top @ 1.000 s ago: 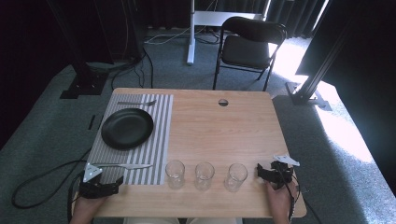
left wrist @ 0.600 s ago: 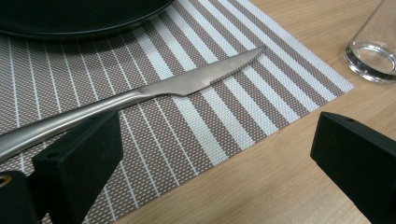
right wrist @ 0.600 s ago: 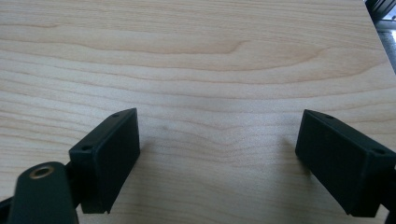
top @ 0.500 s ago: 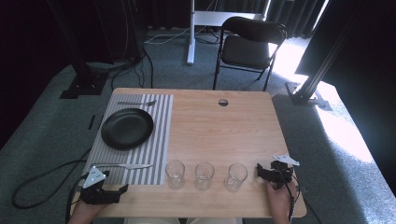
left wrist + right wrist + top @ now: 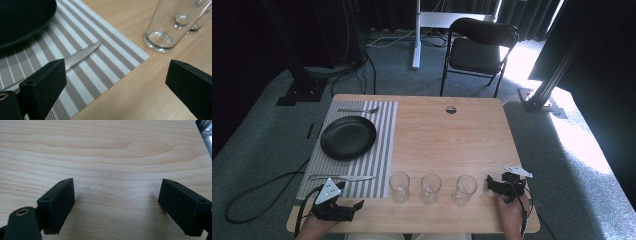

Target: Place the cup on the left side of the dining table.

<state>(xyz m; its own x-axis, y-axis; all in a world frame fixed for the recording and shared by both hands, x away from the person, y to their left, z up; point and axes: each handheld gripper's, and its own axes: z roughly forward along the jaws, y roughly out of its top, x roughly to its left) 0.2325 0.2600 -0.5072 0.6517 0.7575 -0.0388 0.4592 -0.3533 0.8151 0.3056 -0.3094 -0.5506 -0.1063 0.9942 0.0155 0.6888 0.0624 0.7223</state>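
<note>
Three clear empty glasses stand in a row near the table's front edge: left (image 5: pixel 399 186), middle (image 5: pixel 430 187), right (image 5: pixel 464 189). A knife (image 5: pixel 343 177) lies on the near end of a striped placemat (image 5: pixel 382 150), below a black plate (image 5: pixel 348 137); a fork (image 5: pixel 358 110) lies at the mat's far end. My left gripper (image 5: pixel 357 206) rests at the front left corner, open, jaws pointing right toward the glasses. In the left gripper view, the left gripper (image 5: pixel 117 82) frames bare wood, the knife tip (image 5: pixel 82 53) and nearest glass (image 5: pixel 162 30) beyond. My right gripper (image 5: pixel 492 183) sits open just right of the right glass; in its own view, the right gripper (image 5: pixel 117 202) holds nothing.
The wooden table (image 5: pixel 447 145) has a round cable hole (image 5: pixel 451 109) near its far edge. A black folding chair (image 5: pixel 479 45) stands on the carpet behind the table. Cables trail off the left side.
My left gripper has slid a little toward the front edge and to the right, still open. The right gripper and the glasses have not moved.
</note>
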